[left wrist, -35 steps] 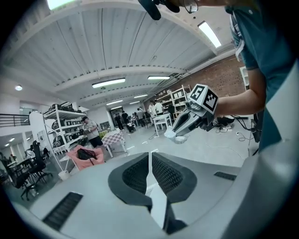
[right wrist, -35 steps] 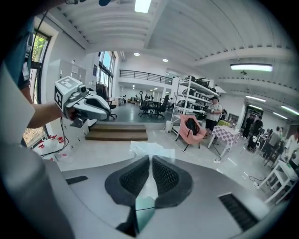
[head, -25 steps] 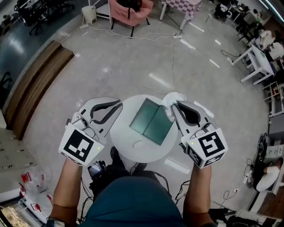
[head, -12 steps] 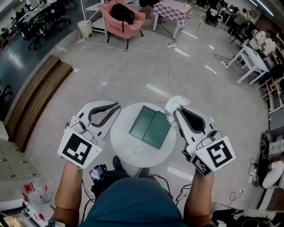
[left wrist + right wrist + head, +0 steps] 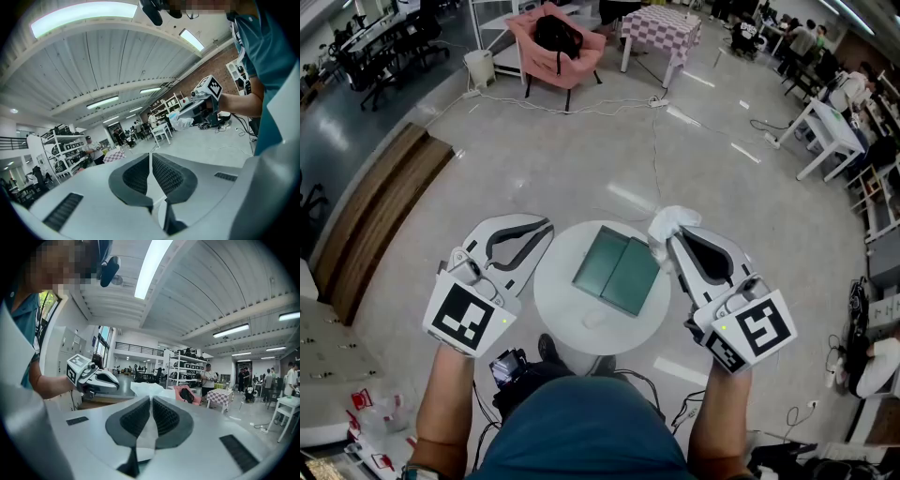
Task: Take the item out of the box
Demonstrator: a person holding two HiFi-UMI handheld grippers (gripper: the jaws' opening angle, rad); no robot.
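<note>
the task looks as good as done; the white crumpled item (image 5: 674, 218) is out of the box (image 5: 617, 270) and sits at the tip of the right gripper (image 5: 668, 236), over the upper right edge of the round table (image 5: 581, 323) near the middle of the head view; the right gripper view shows its jaws pressed almost together on a thin fold of the white stuff, which bunches up beyond the tips; the box lies opened flat on the table, two dark green halves side by side, and nothing shows in either half; what is left, by my reading, is only to carry the item clear and set it down somewhere.

the left gripper (image 5: 546, 228) hangs at the table's left edge, apart from the box; its own view shows the pads closed together with nothing between them.

hard to make out: what the item is, whether soft plastic, paper or cloth, and whether it wraps anything; how deep the box halves are, since their dark glossy faces give little away; a faint pale mark on the table below the box, too small to name; neither gripper view shows the box or the table, both look out across the room; the table's base is hidden under its top and the person's body.
</note>
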